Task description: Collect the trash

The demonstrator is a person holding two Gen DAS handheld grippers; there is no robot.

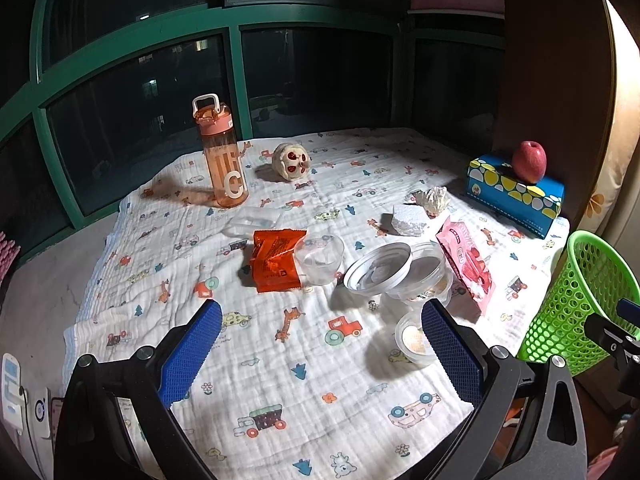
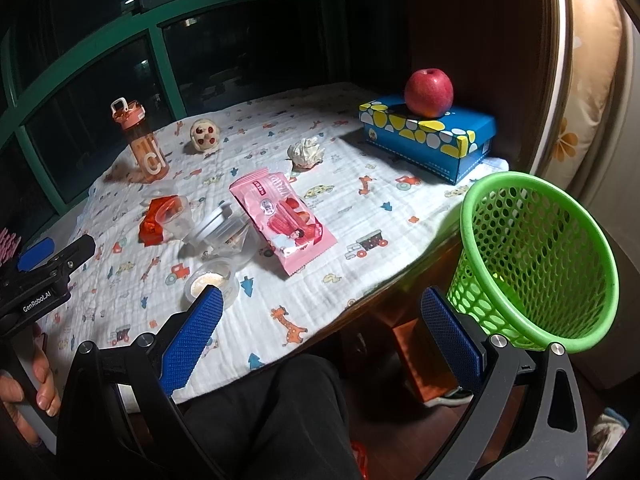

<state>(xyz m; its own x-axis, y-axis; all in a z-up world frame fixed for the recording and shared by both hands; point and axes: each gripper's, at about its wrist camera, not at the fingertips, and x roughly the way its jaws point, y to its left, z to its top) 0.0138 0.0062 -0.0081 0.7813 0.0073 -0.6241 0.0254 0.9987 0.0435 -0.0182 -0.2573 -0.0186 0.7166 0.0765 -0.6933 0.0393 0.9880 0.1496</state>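
Both grippers, left gripper (image 1: 320, 344) and right gripper (image 2: 320, 332), gape empty; the pink wrapper (image 2: 286, 220) looks light, crinkly, slippery, best pinched at an edge.

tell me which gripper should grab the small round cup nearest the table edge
Left, probably. The left gripper hangs open over the cloth with the small cup just beside its right finger. The right gripper is open too, but sits off the table edge, nearer the green basket.

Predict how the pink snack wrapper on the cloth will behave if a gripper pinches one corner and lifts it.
The pink snack wrapper looks like thin film, so it will probably sag and crinkle. It lies flat and seems empty, so it is likely very light. Its glossy surface may slip between the jaws.
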